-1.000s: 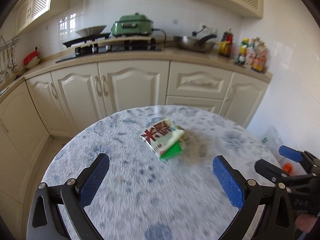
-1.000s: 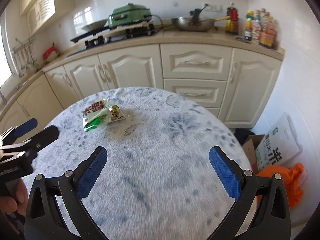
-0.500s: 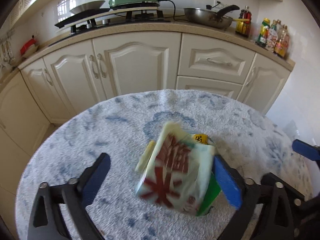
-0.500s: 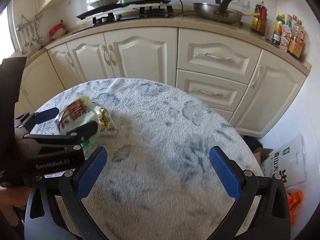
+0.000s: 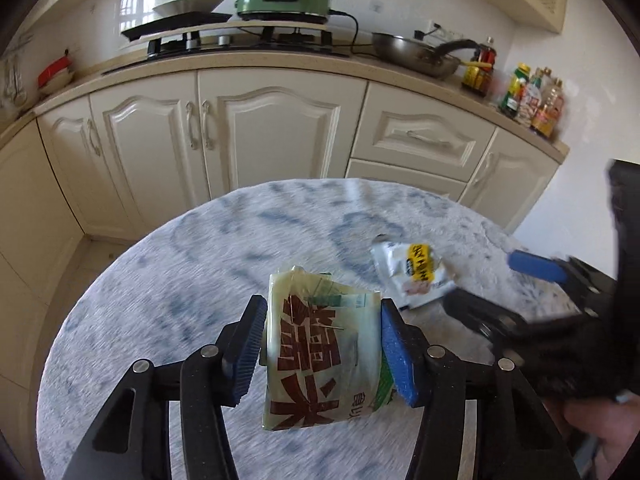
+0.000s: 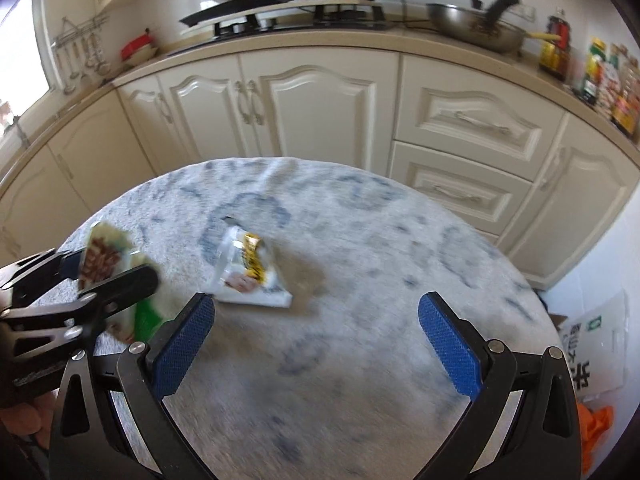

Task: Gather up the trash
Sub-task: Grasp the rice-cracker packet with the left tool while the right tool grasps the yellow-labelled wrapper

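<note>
Left tool (image 5: 322, 344) grips green wrapper (image 5: 320, 356), seemingly lifted; right tool (image 6: 316, 340) spread.

Both wrist views look down across the round table (image 5: 168, 288) toward the cabinets (image 6: 312, 112)

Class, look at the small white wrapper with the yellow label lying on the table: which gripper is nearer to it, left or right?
Right. The right gripper is open just short of the white wrapper on the table. The left gripper, shut on the rice bag, sits off to the wrapper's side.
</note>
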A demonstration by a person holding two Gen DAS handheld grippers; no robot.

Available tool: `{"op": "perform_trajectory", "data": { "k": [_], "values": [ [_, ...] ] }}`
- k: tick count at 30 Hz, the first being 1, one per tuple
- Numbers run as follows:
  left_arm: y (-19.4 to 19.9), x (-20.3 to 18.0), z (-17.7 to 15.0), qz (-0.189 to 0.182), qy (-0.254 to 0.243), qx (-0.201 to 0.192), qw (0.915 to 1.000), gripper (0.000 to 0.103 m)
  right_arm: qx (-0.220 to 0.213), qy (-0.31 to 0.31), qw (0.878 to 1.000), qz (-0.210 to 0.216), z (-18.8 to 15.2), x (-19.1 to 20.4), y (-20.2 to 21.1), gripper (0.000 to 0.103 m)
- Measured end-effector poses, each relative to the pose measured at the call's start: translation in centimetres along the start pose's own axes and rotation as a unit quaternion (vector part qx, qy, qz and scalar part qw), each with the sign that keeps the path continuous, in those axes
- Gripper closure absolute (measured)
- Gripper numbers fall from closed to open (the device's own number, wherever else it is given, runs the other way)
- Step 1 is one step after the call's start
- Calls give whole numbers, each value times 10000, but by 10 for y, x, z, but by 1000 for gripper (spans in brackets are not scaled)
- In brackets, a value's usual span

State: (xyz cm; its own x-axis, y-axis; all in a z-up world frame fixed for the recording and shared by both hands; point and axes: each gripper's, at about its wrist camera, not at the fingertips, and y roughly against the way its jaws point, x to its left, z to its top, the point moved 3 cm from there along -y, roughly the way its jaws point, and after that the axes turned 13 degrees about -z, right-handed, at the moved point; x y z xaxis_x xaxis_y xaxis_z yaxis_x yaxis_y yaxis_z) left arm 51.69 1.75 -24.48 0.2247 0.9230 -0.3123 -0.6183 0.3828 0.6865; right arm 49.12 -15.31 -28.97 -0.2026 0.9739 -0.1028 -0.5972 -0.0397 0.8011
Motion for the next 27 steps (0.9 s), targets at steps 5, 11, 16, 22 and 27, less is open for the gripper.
{"op": "perform_trajectory", "data": {
  "k": [5, 11, 16, 22, 27],
  "values": [
    [12, 12, -12, 69, 0, -41, 10000, 51, 93, 107, 9998, 109, 10, 25, -24, 3],
    [40, 16, -37, -3, 124, -100, 9999, 51, 33, 423, 9991, 14, 11, 46, -19, 59],
    [80, 10, -60, -147, 91, -216, 9996, 51, 23, 194, 9996, 206, 0, 42, 3, 82],
    [104, -7, -85, -292, 38, -299, 9991, 51, 207, 155, 9995, 186, -33, 33, 24, 90],
    [129, -20, -101, -321, -19, -378, 9988, 51, 178, -33, 9993, 338, -49, 31, 40, 90]
  ]
}}
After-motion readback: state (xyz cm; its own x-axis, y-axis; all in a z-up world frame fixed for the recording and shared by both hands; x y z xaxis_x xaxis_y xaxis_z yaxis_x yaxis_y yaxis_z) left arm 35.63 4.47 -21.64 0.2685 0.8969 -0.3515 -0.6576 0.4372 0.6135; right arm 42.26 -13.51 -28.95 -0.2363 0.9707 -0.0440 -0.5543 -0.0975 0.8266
